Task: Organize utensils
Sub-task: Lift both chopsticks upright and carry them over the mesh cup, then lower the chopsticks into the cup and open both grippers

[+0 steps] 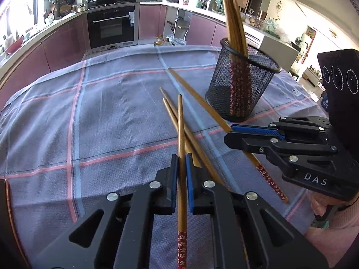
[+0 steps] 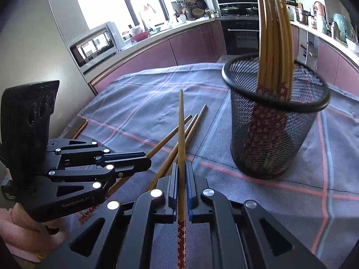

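Observation:
A black mesh holder (image 1: 242,85) (image 2: 276,134) stands upright on the checked tablecloth (image 1: 101,123), with several wooden chopsticks in it, red patterned ends down. My left gripper (image 1: 181,157) (image 2: 149,163) is shut on one chopstick (image 1: 180,123) (image 2: 168,136), which points forward between the pads. My right gripper (image 2: 181,164) (image 1: 230,132) is shut on another chopstick (image 2: 181,123) (image 1: 195,94), just right of the left one and near the holder's base. Two loose chopsticks (image 1: 171,105) (image 2: 198,117) lie on the cloth under and between the held ones.
Purple kitchen cabinets and a built-in oven (image 1: 112,27) curve round behind the table. A microwave (image 2: 94,44) sits on the counter to the left. A pink sleeve (image 1: 336,224) (image 2: 20,228) shows behind each gripper. The table's edge (image 1: 9,201) runs close on the left.

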`<state>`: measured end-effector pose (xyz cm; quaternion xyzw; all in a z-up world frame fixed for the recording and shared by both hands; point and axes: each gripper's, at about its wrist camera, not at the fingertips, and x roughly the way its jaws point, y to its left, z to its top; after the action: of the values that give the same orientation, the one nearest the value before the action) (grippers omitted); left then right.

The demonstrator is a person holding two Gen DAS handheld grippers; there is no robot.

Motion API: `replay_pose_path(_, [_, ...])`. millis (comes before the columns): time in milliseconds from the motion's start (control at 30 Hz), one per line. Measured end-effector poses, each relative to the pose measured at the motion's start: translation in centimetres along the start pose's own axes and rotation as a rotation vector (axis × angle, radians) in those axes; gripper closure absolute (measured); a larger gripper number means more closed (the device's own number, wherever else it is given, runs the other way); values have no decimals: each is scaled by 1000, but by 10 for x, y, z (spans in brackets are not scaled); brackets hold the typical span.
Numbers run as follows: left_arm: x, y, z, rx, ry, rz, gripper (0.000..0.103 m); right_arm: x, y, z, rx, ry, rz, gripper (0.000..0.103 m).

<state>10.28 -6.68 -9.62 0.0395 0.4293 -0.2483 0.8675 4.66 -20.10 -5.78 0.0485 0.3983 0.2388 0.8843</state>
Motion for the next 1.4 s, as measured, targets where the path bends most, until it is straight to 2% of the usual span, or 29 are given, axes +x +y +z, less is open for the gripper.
replay_pose_path(667, [-77, -19, 22, 24, -158, -163, 95, -71, -13, 13, 24, -187, -21, 97])
replay_pose_path(1067, [-100, -26, 37, 31, -208, -218, 95, -91, -20, 23, 23, -255, -34, 97])
replay_pose_path(1400, [-100, -28, 61, 7, -241, -269, 95, -108, -25, 37, 6, -309, -56, 97])
